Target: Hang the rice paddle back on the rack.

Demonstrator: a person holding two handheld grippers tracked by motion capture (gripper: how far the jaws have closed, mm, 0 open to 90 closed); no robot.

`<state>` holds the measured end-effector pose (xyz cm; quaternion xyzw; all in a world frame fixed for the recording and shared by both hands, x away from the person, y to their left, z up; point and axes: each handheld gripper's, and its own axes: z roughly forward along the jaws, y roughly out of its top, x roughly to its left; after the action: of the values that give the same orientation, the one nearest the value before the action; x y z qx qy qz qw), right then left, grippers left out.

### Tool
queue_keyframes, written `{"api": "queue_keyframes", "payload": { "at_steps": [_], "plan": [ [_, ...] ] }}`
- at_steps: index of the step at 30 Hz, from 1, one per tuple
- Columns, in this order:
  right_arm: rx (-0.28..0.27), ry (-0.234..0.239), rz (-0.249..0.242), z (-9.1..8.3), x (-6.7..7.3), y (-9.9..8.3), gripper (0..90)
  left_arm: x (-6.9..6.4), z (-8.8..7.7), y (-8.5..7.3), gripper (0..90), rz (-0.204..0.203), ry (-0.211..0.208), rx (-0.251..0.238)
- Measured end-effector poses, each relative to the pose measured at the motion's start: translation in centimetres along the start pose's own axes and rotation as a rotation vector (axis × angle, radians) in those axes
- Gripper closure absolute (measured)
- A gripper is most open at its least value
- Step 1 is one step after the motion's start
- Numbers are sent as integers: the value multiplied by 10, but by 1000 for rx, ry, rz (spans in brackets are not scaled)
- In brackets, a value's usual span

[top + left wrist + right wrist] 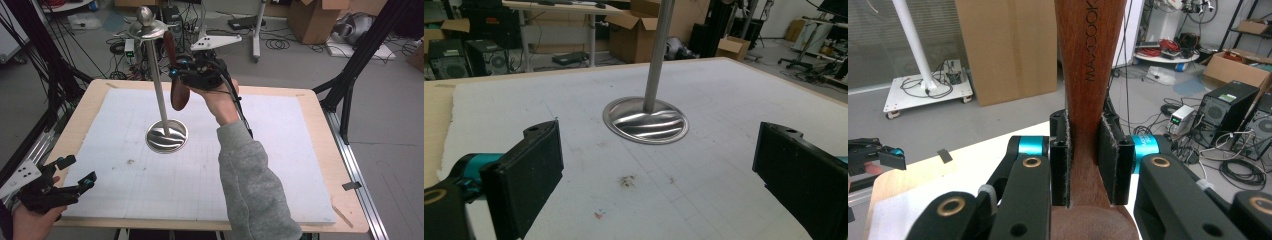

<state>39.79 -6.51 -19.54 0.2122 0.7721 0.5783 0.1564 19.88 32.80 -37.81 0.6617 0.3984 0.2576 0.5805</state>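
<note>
A steel stand rises from a round base (pixel 167 136) on the white board; its thin pole (pixel 159 75) carries a small dish and a ball on top (pixel 146 26). My right gripper (pixel 176 69) hangs in the air just right of the pole, shut on a dark wooden spoon (pixel 179 95) whose bowl hangs down. In the right gripper view both pads clamp the spoon's neck (pixel 1090 60) at the gripper (pixel 1084 160). My left gripper (pixel 77 171) rests open at the board's near left corner. In its own view the left gripper (pixel 656 170) faces the stand's base (pixel 646 120) with nothing between its jaws.
The white gridded board (pixel 280 165) covers most of the wooden table (pixel 325 130). Black frame struts (pixel 350 75) stand at both sides. Beyond the far edge the floor holds cables, computer cases (pixel 1230 107) and cardboard boxes (pixel 312 20).
</note>
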Motion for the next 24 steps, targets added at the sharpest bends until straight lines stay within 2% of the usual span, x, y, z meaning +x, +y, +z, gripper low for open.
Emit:
{"api": "queue_keyframes", "payload": {
  "at_steps": [3,7,10,12,15,18,22,24],
  "plan": [
    [-46,-3,6,-4,0,-2,684,0,0,0,65,-3,0,-6],
    [-49,3,5,-9,0,-3,548,0,2,0,65,-3,0,-2],
    [-47,17,22,-14,1,-3,426,0,4,2,65,-2,-4,-6],
    [-54,28,8,-18,2,-4,355,0,6,3,65,-1,-8,-7],
    [-54,18,-12,-24,3,-9,239,0,9,4,65,-1,-13,-9],
    [-22,4,-17,-29,3,-17,184,-1,13,5,65,0,-19,-10],
    [30,0,2,-35,-1,-28,133,-1,17,9,65,5,-28,-18],
    [27,-17,6,-40,-2,-33,103,-1,18,11,65,7,-31,-23]
  ]
}}
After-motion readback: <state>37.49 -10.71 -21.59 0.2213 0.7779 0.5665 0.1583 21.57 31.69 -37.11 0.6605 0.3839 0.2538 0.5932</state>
